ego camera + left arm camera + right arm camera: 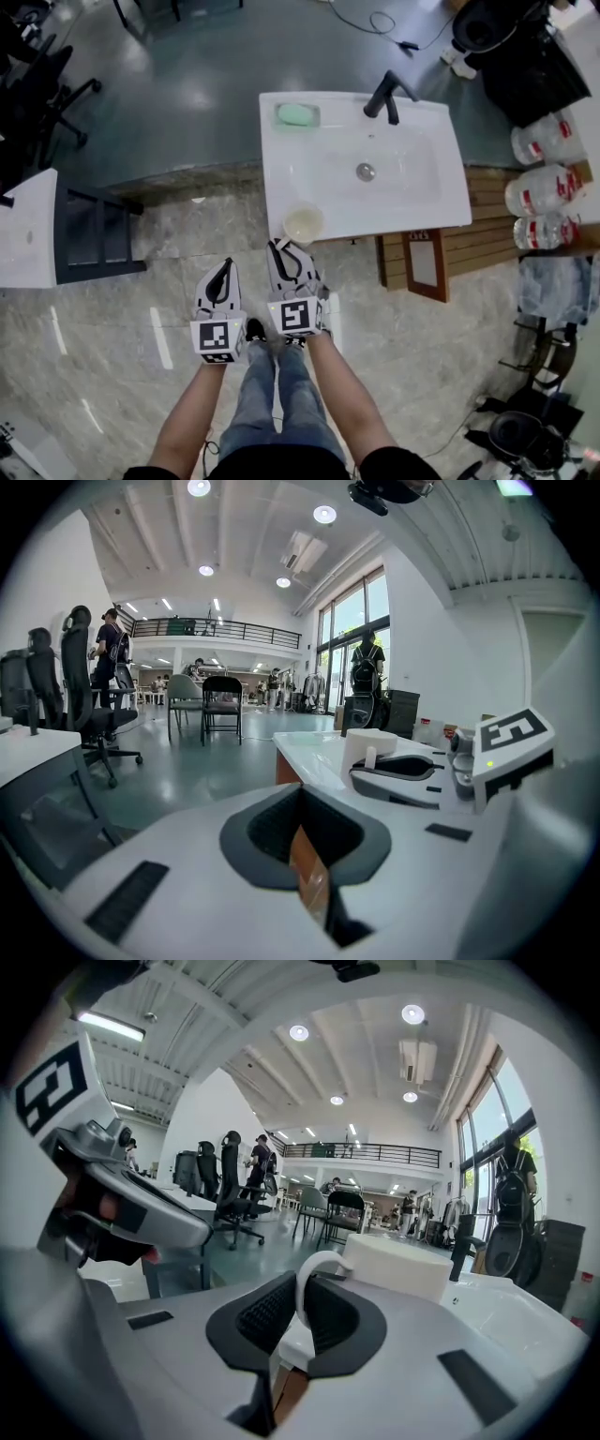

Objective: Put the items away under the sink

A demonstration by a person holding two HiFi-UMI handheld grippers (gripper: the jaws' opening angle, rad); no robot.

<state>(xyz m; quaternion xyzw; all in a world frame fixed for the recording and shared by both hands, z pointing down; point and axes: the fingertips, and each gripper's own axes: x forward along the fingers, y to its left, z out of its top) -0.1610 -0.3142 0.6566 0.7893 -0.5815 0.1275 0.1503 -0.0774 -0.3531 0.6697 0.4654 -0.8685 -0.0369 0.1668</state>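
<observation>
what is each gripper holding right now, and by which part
The right gripper is shut on the white mug by its handle, pinched between the jaws. The left gripper holds nothing.

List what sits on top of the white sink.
On the sink: a green soap bar, a black tap and a white mug at the front edge, its handle pinched by the right claw. The space beneath is covered by the sink top.
</observation>
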